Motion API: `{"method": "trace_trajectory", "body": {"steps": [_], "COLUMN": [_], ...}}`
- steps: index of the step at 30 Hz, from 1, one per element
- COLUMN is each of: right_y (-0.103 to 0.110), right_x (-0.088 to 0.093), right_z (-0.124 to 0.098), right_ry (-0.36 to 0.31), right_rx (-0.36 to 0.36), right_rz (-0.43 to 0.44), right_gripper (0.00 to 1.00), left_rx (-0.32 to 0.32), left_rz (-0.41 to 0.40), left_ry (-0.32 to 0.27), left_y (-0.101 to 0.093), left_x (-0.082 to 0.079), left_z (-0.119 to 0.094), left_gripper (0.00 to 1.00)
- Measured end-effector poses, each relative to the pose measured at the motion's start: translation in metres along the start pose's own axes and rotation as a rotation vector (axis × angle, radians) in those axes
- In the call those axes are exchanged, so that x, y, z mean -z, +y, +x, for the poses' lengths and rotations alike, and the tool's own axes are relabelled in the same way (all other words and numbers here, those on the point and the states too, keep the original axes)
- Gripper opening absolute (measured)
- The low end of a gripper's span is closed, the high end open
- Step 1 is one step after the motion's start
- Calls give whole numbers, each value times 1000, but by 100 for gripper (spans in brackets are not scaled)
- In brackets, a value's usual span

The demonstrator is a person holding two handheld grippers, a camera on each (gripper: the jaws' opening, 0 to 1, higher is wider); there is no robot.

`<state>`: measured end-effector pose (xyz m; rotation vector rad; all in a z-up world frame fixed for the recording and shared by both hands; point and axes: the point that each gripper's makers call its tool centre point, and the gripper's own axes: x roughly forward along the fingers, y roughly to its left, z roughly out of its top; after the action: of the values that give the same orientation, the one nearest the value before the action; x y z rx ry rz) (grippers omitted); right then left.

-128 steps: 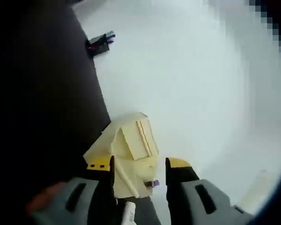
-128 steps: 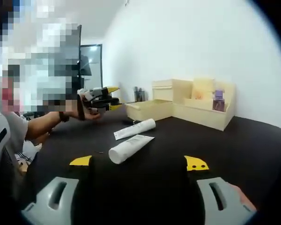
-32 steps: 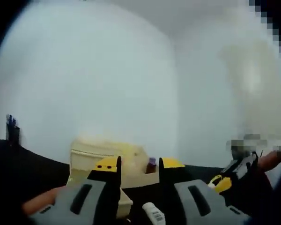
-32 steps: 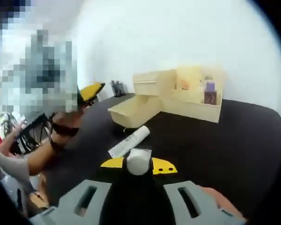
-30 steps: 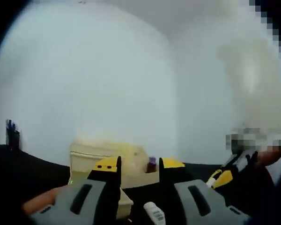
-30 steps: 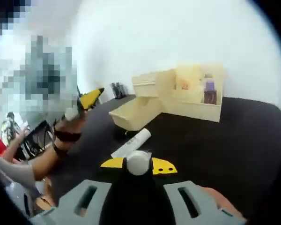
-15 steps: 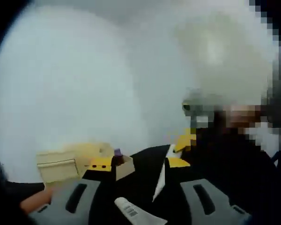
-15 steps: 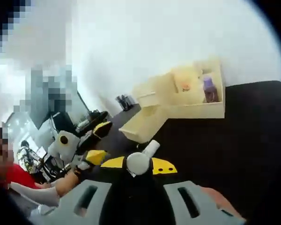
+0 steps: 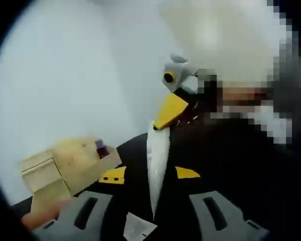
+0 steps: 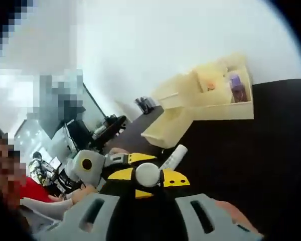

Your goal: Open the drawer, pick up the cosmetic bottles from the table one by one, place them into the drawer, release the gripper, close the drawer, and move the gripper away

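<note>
Above the black table (image 10: 251, 150), right gripper (image 10: 148, 176) clenched on white tube (image 10: 148, 174); left gripper (image 9: 149, 174) released; drawer (image 10: 168, 129) open, second tube (image 10: 173, 156) unplaced.

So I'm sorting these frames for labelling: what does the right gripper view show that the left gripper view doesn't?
Right gripper view alone: the open drawer and a second tube lying on the table. Left gripper view alone: the long flat body of the held tube hanging from the right gripper. Both share the cream organizer and its purple bottle.
</note>
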<state>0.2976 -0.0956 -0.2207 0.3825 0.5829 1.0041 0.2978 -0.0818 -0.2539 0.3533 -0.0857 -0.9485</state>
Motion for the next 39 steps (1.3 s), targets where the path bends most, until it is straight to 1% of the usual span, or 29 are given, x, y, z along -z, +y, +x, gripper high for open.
{"method": "trace_trajectory", "body": {"steps": [3, 5, 7, 9, 12, 14, 17, 18, 19, 20, 21, 22, 23, 24, 25, 26, 27, 28, 30, 31, 33, 34, 36, 39], "right_y": [4, 5, 6, 7, 9, 12, 22, 27, 30, 32, 37, 37, 41, 47, 46, 49, 52, 53, 58, 58, 63, 63, 68, 82], "right_x": [2, 1, 1, 0, -1, -3, -7, -10, -10, -10, -16, -16, -20, -24, -26, -30, -34, -38, -42, -46, -48, -48, -47, -43], "right_z": [2, 2, 2, 2, 3, 2, 2, 2, 1, 1, -1, -2, -4, -6, -9, -11, -14, -17, -23, -26, -31, -32, -35, -38], "right_ry": [3, 4, 2, -2, 0, -1, -29, -56, -56, -59, -89, -90, -109, -134, -135, -153, -179, -200, -234, -259, -285, -286, -298, -306], "right_rx": [-9, -11, -16, -22, -31, -44, -81, -102, -104, -108, -134, -126, -144, -173, -170, -188, -215, -223, -266, -279, -317, -321, -359, -429], "right_rz": [-1, -2, -1, 4, -3, -27, -155, -209, -251, -274, -323, -326, -336, -343, -333, -344, -378, -397, -445, -469, -518, -528, -556, -582], "right_gripper": [15, 15, 15, 16, 16, 16, 16, 17, 17, 17, 19, 23, 26, 30, 33, 33, 33, 33, 34, 34, 34, 34, 34, 34], "left_rx": [-15, -10, 0, 8, 15, 21, 21, 37, 52, 66, 67, 70, 78, 95, 118, 150, 166, 185, 214, 235, 302, 330, 377, 479], "left_rz": [17, 30, 41, 49, 38, 10, -42, -86, -128, -166, -193, -220, -252, -291, -328, -382, -415, -442, -486, -512, -570, -587, -600, -623], "left_ry": [4, 3, -1, -5, -4, -14, -40, -61, -76, -87, -106, -120, -133, -153, -173, -203, -223, -244, -272, -297, -336, -352, -370, -380], "left_y": [1, 0, -2, -4, -4, -1, 3, 5, 6, 7, 10, 11, 13, 16, 15, 12, 13, 14, 8, 7, 3, -2, -10, -25], "left_x": [0, 0, -1, -2, -4, -6, -11, -16, -19, -21, -24, -26, -29, -32, -35, -40, -43, -46, -51, -55, -62, -65, -70, -76], "left_z": [-2, -3, -4, -5, -7, -8, -10, -10, -11, -12, -14, -15, -16, -19, -21, -23, -25, -27, -28, -30, -37, -38, -40, -46], "left_gripper": [28, 26, 23, 18, 17, 16, 14, 13, 13, 13, 13, 13, 13, 13, 13, 13, 13, 13, 13, 13, 13, 13, 13, 13]}}
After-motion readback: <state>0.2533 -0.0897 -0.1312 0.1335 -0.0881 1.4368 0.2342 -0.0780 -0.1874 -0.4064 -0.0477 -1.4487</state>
